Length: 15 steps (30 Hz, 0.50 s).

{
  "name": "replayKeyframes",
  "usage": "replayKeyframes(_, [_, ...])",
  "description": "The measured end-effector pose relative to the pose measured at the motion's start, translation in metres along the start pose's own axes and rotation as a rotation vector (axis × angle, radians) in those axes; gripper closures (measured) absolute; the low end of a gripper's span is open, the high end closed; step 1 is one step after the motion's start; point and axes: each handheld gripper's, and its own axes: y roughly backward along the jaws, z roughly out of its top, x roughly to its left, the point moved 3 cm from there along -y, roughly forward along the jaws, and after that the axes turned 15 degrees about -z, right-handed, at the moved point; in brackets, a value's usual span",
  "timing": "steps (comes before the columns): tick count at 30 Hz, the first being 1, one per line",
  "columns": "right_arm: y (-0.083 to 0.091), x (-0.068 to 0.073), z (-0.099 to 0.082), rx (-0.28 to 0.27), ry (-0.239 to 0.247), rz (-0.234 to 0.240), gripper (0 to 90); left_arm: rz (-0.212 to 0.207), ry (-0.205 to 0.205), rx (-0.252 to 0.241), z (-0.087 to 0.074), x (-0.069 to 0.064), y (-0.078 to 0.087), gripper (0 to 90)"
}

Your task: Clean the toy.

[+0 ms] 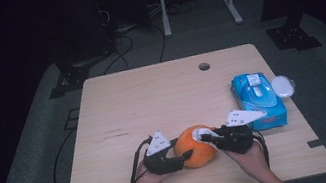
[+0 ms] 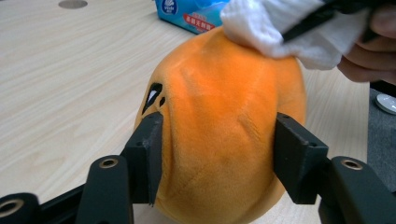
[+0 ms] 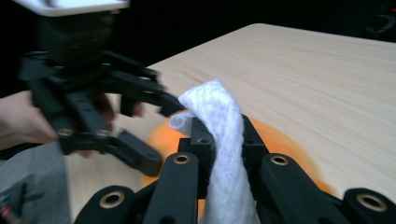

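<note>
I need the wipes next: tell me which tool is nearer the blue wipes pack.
Right. The right tool, gripping a white wipe, sits just left of the blue wipes pack; the left tool clamps the orange plush toy farther left.

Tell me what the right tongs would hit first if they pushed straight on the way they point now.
Most likely the round orange plush toy: the right tongs, shut on a white wet wipe, point right at it, with the wipe already over its top. Beyond it are the left tongs, though depth is unclear.
</note>
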Motion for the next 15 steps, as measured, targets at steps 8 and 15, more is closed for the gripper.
replayKeyframes(8, [0.0, -0.004, 0.002, -0.01, -0.034, -0.02, 80.4, 0.116, -0.058, -0.008, 0.007, -0.006, 0.005, 43.2])
replayKeyframes(15, [-0.009, -0.011, -0.012, 0.036, -0.065, -0.005, 80.6, -0.039, 0.042, -0.025, 0.004, 0.0, 0.008, 34.3])
